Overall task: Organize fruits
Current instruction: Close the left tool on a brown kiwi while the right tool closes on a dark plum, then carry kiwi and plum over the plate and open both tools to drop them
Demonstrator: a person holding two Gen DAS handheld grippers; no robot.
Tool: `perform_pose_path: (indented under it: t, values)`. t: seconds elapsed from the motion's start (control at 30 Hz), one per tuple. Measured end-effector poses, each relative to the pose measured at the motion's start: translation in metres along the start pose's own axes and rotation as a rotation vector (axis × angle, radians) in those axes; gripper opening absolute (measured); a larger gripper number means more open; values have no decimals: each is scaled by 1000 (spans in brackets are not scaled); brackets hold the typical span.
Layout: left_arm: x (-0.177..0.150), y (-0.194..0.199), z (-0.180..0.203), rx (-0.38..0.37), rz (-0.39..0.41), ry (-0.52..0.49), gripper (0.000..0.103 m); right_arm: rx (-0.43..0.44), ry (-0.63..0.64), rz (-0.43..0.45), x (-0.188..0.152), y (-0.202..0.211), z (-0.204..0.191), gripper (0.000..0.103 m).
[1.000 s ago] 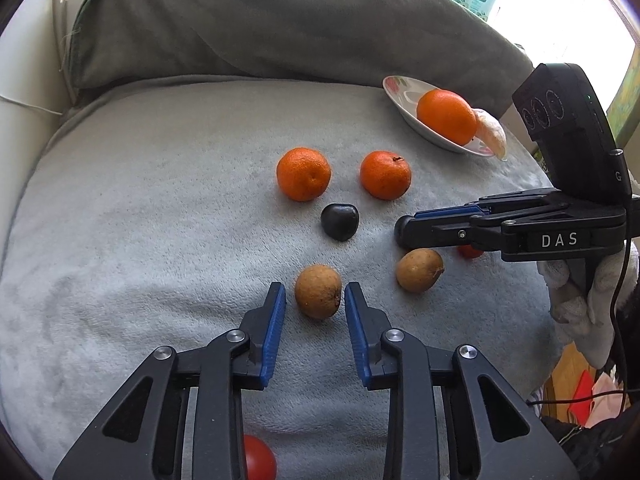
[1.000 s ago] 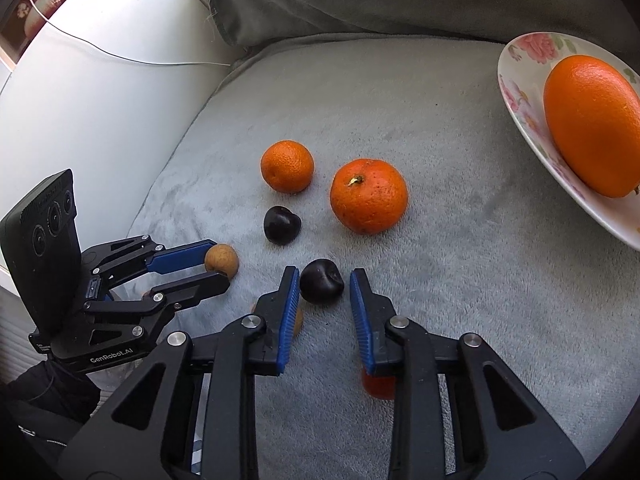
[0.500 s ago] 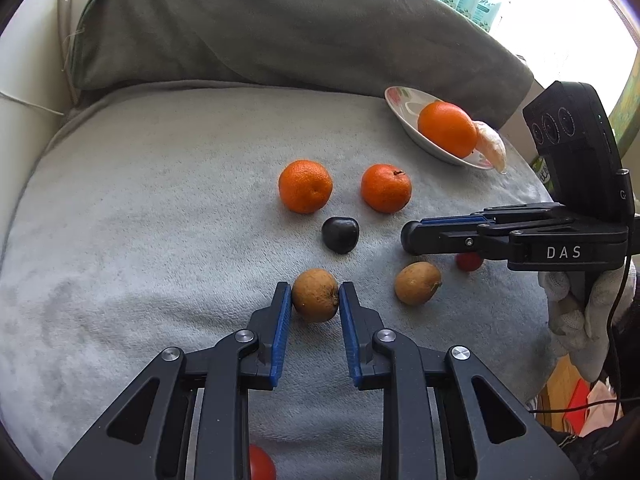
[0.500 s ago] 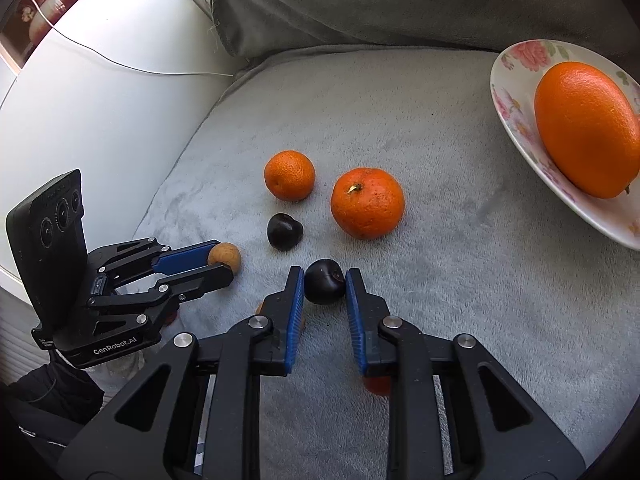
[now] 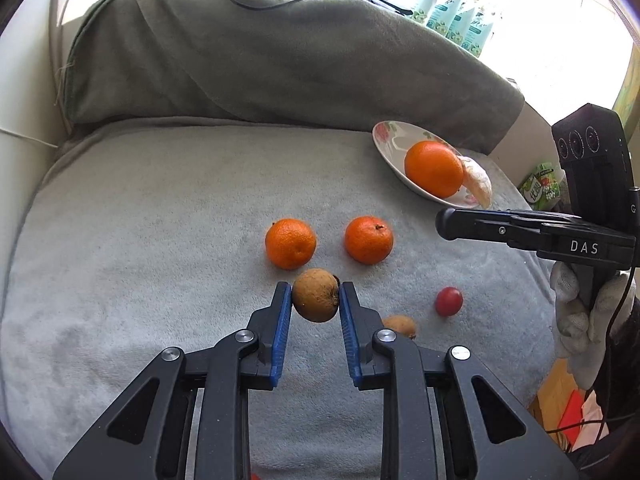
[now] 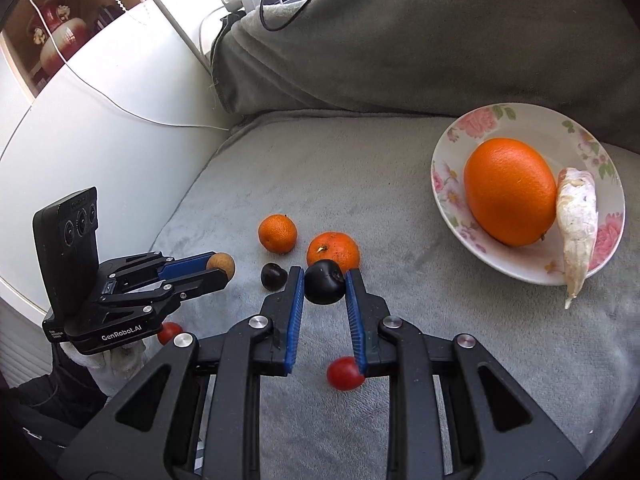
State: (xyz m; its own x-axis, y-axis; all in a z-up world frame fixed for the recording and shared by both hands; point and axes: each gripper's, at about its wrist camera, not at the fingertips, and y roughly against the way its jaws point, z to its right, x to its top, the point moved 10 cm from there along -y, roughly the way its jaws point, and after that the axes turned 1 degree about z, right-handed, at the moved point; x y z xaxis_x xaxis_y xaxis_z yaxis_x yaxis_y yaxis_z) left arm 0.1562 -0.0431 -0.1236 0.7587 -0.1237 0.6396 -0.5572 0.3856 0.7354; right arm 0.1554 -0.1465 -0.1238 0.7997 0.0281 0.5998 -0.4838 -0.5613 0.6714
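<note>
In the left wrist view my left gripper (image 5: 315, 294) is shut on a brown round fruit (image 5: 316, 302), held just above the grey blanket (image 5: 160, 240). My right gripper (image 6: 322, 276) is shut on a dark plum-like fruit (image 6: 325, 285), also off the blanket. Two mandarins (image 5: 291, 243) (image 5: 369, 239) lie just beyond. A second dark fruit (image 6: 273, 276) rests left of the right gripper. A flowered plate (image 6: 440, 168) at the right holds a big orange (image 6: 510, 192) and a peeled segment (image 6: 576, 216). Seen from the side, the right gripper (image 5: 444, 224) hides its fruit.
A second brown fruit (image 5: 400, 325) and a red cherry tomato (image 5: 449, 301) lie on the blanket to the right of the left gripper. Another red tomato (image 6: 170, 332) sits under the left gripper. A grey cushion (image 5: 280, 52) rises behind. A white wall (image 6: 100, 140) is at the left.
Both grippers closed on their fruits and lifted them off the blanket: the left on the brown fruit, the right on the dark one. The right hand rose and moved more.
</note>
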Motion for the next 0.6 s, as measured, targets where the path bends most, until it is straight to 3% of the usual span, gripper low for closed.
perform_pose_path:
  t: [0.23, 0.6]
  values:
    - [28, -5, 13, 6, 30, -55, 23, -47, -37, 80, 17, 34, 29, 22]
    - [69, -19, 37, -44, 54, -93, 23, -135, -66, 166, 46, 62, 68, 22]
